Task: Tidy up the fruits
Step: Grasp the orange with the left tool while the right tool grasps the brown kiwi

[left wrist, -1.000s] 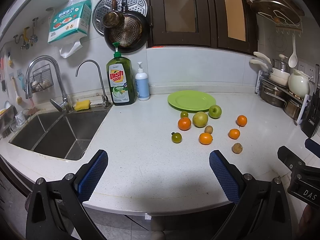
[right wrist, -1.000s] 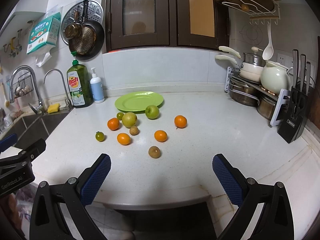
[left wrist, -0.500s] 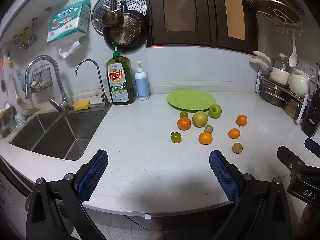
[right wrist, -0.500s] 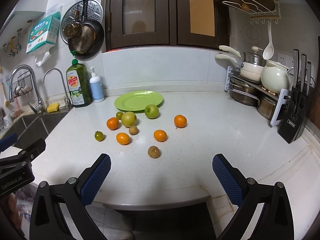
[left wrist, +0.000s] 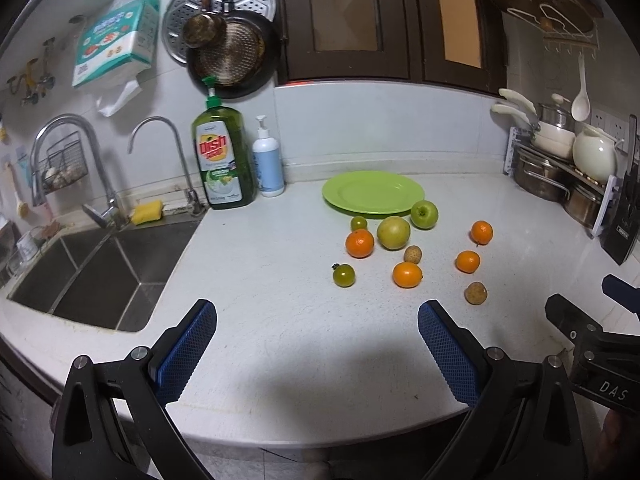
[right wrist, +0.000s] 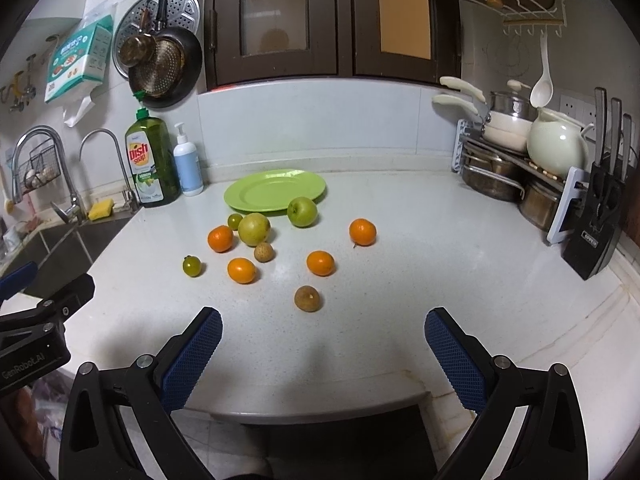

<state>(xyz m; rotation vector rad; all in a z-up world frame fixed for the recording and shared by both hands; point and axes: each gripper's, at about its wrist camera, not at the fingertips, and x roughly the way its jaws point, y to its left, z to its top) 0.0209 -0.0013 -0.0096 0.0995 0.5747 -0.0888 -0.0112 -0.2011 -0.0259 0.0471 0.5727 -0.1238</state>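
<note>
An empty green plate (left wrist: 373,191) (right wrist: 275,190) lies at the back of the white counter. In front of it lie loose fruits: a green apple (left wrist: 424,214) (right wrist: 302,211), a yellow-green pear (left wrist: 393,233) (right wrist: 254,229), several oranges such as one (left wrist: 359,243) (right wrist: 220,238), two small green tomatoes (left wrist: 343,275) (right wrist: 192,266) and two brown longans (left wrist: 476,293) (right wrist: 307,298). My left gripper (left wrist: 316,344) is open and empty over the counter's front edge. My right gripper (right wrist: 322,344) is open and empty, just short of the nearest longan.
A sink (left wrist: 92,272) lies at the left with dish soap (left wrist: 222,160) and a pump bottle (left wrist: 269,164) behind it. A pot rack (right wrist: 516,168) and a knife block (right wrist: 600,220) stand at the right. The other gripper shows at each view's edge.
Both views have shifted very slightly towards the fruits. The fruits and the plate have not moved, and both grippers stay open.
</note>
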